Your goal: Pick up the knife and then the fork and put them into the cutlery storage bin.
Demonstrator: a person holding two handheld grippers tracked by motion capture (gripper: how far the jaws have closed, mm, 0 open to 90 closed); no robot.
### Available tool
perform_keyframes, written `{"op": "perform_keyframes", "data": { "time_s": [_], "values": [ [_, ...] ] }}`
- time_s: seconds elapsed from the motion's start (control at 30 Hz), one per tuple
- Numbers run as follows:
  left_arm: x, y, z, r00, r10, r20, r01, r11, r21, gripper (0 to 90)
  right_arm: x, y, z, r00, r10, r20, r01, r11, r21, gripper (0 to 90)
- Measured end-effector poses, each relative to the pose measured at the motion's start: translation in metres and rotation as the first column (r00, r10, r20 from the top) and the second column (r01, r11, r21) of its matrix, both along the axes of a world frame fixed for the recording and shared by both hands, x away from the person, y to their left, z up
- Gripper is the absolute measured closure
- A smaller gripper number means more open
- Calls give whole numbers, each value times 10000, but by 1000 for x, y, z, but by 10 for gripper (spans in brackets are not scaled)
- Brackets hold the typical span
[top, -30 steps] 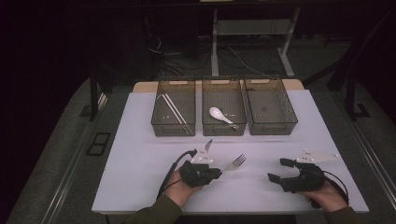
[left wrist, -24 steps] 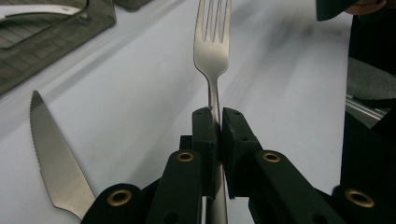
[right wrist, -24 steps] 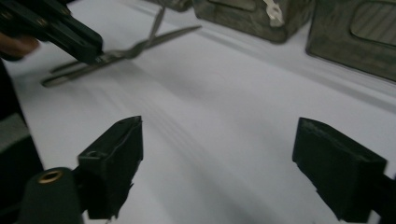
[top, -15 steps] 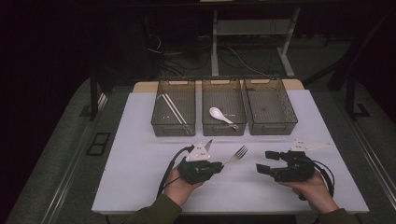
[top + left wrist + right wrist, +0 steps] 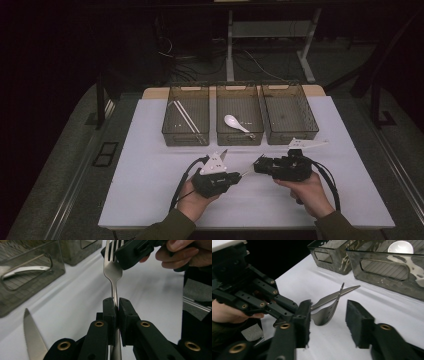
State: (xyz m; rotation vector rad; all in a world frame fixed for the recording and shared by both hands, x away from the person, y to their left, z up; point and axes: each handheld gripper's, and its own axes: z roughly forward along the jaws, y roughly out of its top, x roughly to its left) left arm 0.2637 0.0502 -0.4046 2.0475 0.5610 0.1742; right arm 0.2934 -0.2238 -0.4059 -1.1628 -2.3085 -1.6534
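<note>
My left gripper [image 5: 239, 176] is shut on the handle of a metal fork [image 5: 246, 171], which it holds above the white table with the tines pointing right. In the left gripper view the fork [image 5: 113, 270] rises from between the closed pads [image 5: 110, 310], and its tines reach into the right gripper [image 5: 130, 250]. My right gripper [image 5: 329, 322] has just been closing. The fork's head [image 5: 325, 313] lies between its pads [image 5: 358, 322], with a gap still showing on the right side. The left gripper [image 5: 292, 306] comes in from the left there.
Three smoky bins stand at the back: the left one [image 5: 184, 141] holds chopsticks [image 5: 186, 117], the middle one [image 5: 239, 141] a white spoon [image 5: 235, 122], and the right one [image 5: 292, 137] nothing visible. A serrated knife [image 5: 33, 340] lies on the table under the fork.
The right hand has moved left to the fork, and its jaws have narrowed around the tines. The left hand has held still with the fork.
</note>
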Motion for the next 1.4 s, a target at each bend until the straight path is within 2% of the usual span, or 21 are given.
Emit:
{"op": "perform_keyframes", "data": {
  "time_s": [0.13, 0.27, 0.37, 0.47, 0.53, 0.67, 0.73, 0.9, 0.93, 1.07, 1.17, 1.23, 1.4],
  "values": [
    [0, 1, 1, 10000, 17, 37, -17, 10000, -47, 839, 3, 6, 0, 10000, 75, -60, -74, 9997, 245, 695],
    [1, 1, 1, 9999, 65, 92, -65, 10000, -40, 839, 5, 9, 2, 10000, -9, 85, 6, 9989, 459, 809],
    [3, 0, 0, 10000, 31, -21, -32, 9999, -131, 841, 6, 11, 5, 9996, 38, 292, -57, 9978, 658, 854],
    [6, 1, -3, 9995, -24, -301, 11, 9991, -429, 838, 7, 13, 9, 9981, 90, 617, -121, 9987, 503, 858],
    [6, 2, -3, 9994, 7, -334, -22, 9990, -449, 819, 9, 14, 11, 9980, 161, 606, -191, 9986, 485, 859],
    [7, 7, -5, 9997, 52, -228, -58, 9995, -295, 676, 13, 9, 15, 9967, -1, 812, -26, 9995, 330, 860],
    [8, 11, -6, 9997, 32, -221, -40, 9994, -351, 623, 16, 4, 19, 9957, -198, 905, 174, 9995, 267, 860],
    [8, 29, -7, 10000, -88, 29, 89, 9997, -247, 498, 25, -12, 28, 9933, -681, 931, 667, 9976, 183, 862],
    [10, 34, -7, 9998, -175, 96, 176, 9998, -104, 484, 26, -16, 29, 9925, -755, 964, 740, 9971, 185, 862],
    [13, 48, -9, 9999, -100, -19, 100, 9999, 1, 429, 32, -29, 36, 9883, -1093, 1061, 1074, 9939, 232, 862],
    [11, 59, -13, 9998, -204, -30, 205, 9994, 280, 389, 37, -38, 42, 9856, -1294, 1088, 1273, 9915, 259, 862],
    [10, 67, -15, 9999, -103, -41, 105, 9991, 418, 368, 40, -44, 46, 9834, -1409, 1145, 1396, 9900, 199, 862],
    [7, 88, -21, 9994, 262, -246, -258, 9995, 200, 308, 51, -59, 57, 9758, -1776, 1277, 1768, 9841, 178, 862]
  ]
}}
